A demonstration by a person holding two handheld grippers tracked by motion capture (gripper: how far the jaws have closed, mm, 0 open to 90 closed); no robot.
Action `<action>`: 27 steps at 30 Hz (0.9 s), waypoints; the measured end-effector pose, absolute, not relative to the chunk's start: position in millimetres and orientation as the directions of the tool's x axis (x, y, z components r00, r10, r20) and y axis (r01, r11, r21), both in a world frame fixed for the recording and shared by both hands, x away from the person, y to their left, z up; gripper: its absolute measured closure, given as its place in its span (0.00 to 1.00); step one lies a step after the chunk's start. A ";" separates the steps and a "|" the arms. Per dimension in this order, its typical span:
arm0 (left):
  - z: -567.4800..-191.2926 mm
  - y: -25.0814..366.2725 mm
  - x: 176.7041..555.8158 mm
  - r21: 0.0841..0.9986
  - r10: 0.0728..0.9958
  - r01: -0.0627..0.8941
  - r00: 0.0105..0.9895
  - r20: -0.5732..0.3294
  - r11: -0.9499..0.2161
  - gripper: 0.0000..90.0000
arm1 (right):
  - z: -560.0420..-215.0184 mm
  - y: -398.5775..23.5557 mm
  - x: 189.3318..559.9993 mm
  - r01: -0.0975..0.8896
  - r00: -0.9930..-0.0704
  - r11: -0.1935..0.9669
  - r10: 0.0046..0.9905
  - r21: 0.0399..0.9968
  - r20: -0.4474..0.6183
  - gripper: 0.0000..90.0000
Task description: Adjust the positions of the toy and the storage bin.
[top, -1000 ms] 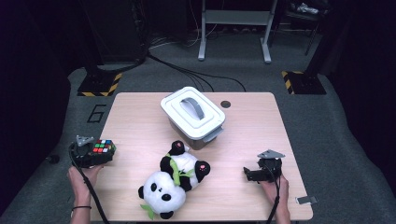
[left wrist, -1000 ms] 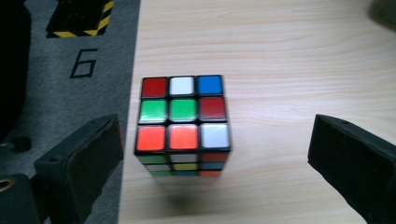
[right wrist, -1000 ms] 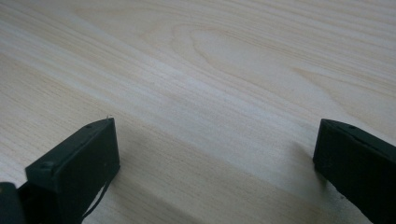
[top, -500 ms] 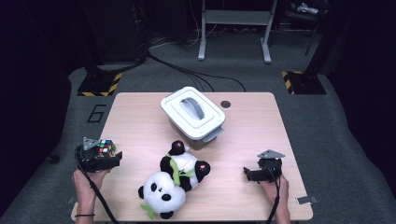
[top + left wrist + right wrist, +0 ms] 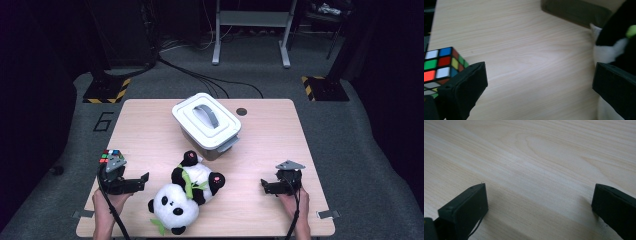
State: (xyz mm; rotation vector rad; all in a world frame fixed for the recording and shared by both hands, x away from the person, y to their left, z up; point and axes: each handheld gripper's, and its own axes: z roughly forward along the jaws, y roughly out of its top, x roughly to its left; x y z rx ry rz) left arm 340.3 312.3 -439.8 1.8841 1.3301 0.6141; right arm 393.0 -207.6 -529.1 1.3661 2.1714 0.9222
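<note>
A colourful puzzle cube [image 5: 110, 155] sits near the front left corner of a light wooden table [image 5: 150, 130], just behind the left gripper [image 5: 141, 180]. In the left gripper view the cube [image 5: 440, 66] lies outside the spread jaws, beside the left-hand one, with bare wood between the jaws; this gripper is released and grasps nothing. Just to its right lies a plush panda [image 5: 185, 197] on its back, black and white with green leaves, its fur at the edge of the left gripper view [image 5: 610, 47]. Behind the panda stands a white lidded storage box [image 5: 206, 123] with a grey handle, near the table's middle. Well apart, at the front right, the right gripper [image 5: 263, 186] rests low over bare wood, its jaws also spread wide and empty in the right gripper view. A person's hands hold both tools from the near edge.
</note>
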 end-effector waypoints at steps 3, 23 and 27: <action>-439.1 302.3 334.7 0.783 0.928 0.585 0.372 -0.027 -0.212 0.00 | -529.2 -207.6 393.1 0.627 -0.433 0.299 0.901 0.720 0.003 0.00; -437.5 255.5 301.5 0.786 0.864 0.559 0.499 -0.065 -0.264 0.00 | -529.2 -207.6 393.1 0.627 -0.433 0.299 0.901 0.720 0.003 0.00; -437.4 249.7 295.3 0.787 0.852 0.555 0.518 -0.074 -0.269 0.00 | -529.0 -207.7 393.0 0.628 -0.434 0.300 0.901 0.718 0.003 0.00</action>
